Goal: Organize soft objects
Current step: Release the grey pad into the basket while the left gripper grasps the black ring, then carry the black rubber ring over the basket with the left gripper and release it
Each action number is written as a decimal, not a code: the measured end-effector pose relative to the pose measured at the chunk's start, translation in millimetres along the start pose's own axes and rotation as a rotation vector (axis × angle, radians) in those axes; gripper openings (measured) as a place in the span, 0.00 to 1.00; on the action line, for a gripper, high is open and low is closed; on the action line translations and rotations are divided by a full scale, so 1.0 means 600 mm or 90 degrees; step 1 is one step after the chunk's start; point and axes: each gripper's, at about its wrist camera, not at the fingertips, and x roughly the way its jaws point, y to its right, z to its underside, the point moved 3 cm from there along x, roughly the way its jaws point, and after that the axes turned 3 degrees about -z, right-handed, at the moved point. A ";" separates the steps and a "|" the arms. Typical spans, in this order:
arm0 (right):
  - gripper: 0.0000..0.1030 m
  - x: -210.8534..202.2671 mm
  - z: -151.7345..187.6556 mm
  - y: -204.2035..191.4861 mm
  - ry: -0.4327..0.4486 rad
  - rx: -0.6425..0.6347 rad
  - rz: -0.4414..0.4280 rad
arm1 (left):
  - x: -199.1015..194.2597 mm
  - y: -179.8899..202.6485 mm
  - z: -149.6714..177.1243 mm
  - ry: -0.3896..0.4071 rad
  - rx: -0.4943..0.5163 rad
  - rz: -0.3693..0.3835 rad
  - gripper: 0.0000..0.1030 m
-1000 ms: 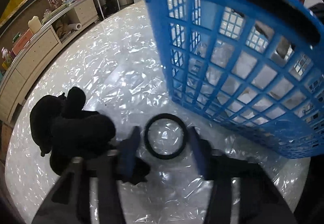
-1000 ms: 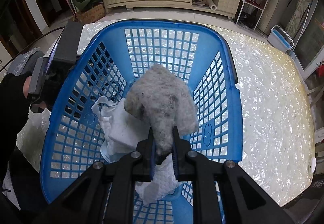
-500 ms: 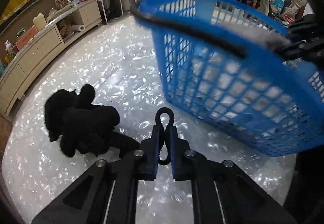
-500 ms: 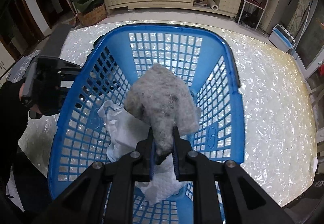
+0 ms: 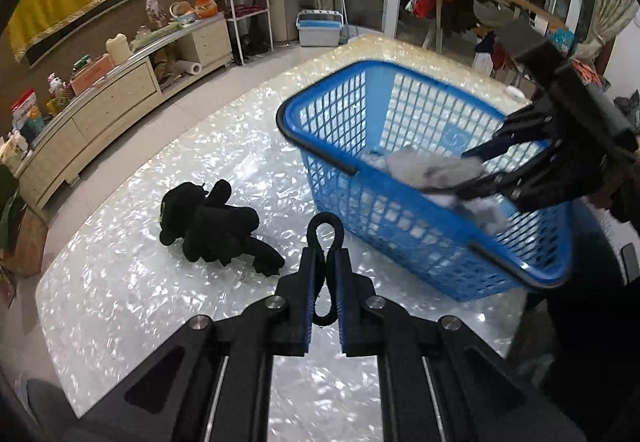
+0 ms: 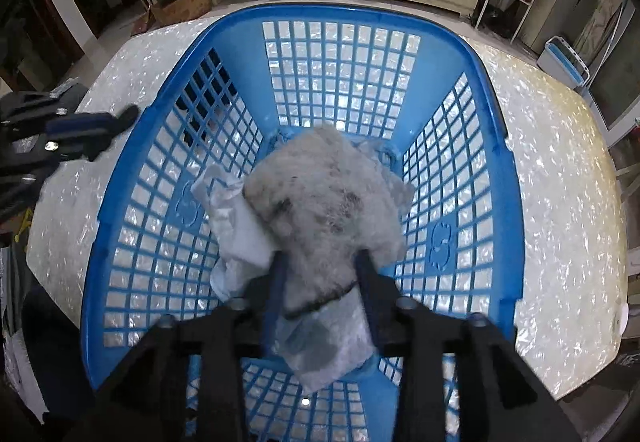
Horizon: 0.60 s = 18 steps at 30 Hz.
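Observation:
My left gripper (image 5: 325,274) is shut on a black hair band (image 5: 325,238), squeezed into a figure-eight, held above the table left of the blue basket (image 5: 400,226). A black plush toy (image 5: 212,220) lies on the table to the left. My right gripper (image 6: 320,270) is over the basket (image 6: 132,170), its jaws now spread apart with the grey fuzzy cloth (image 6: 328,198) lying between them, over a white cloth (image 6: 240,230) in the basket. The right gripper (image 5: 480,166) also shows in the left wrist view, and the left gripper (image 6: 100,126) in the right wrist view.
The basket stands on a pearly white table (image 5: 160,302). A long cream cabinet (image 5: 104,98) with clutter and a wire shelf (image 5: 244,2) stand beyond the table. A table edge runs close on the right (image 6: 616,282).
My left gripper closed on the hair band and lifted it up and back from the table. My right gripper's jaws opened around the grey cloth, which sank toward the basket.

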 end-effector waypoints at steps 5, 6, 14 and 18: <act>0.68 -0.024 0.018 -0.014 0.005 -0.002 -0.029 | -0.051 0.022 -0.002 0.014 -0.007 -0.003 0.08; 0.72 -0.030 0.023 -0.016 0.012 -0.003 -0.028 | -0.059 0.027 -0.003 0.017 -0.006 -0.001 0.08; 0.98 -0.107 0.058 -0.016 0.080 0.008 -0.047 | -0.110 0.087 -0.021 0.029 0.015 -0.003 0.08; 1.00 -0.129 0.083 -0.012 0.102 0.020 -0.039 | -0.114 0.114 -0.037 0.017 0.009 0.026 0.08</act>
